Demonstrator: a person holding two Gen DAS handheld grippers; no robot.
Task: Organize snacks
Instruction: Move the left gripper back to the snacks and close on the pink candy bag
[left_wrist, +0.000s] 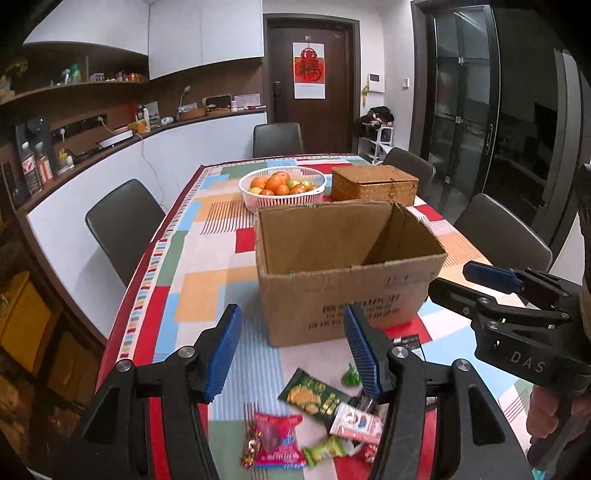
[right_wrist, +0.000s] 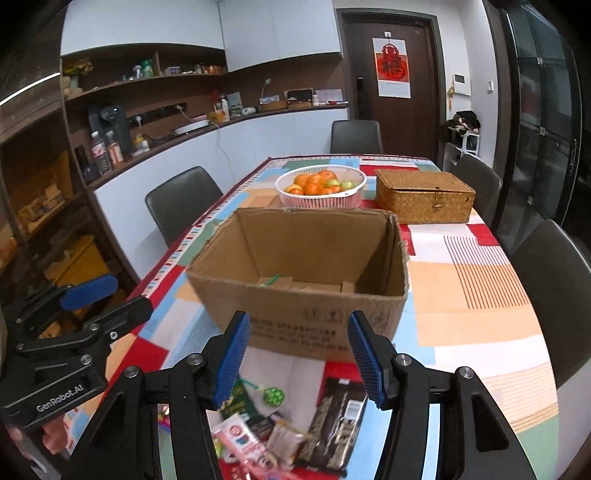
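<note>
Your left gripper (left_wrist: 295, 354) and right gripper (right_wrist: 297, 356) both hang with jaws spread, holding nothing, above the snack packets (left_wrist: 314, 397) piled at the table's near edge; the open cardboard box (right_wrist: 306, 280) sits just beyond.

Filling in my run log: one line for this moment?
left tool open, empty | right tool open, empty | snacks loose before cardboard box

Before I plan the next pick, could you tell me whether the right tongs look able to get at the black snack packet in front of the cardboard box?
Probably yes: the right tongs are open, nothing covers the long black snack packet lying just below them.
</note>
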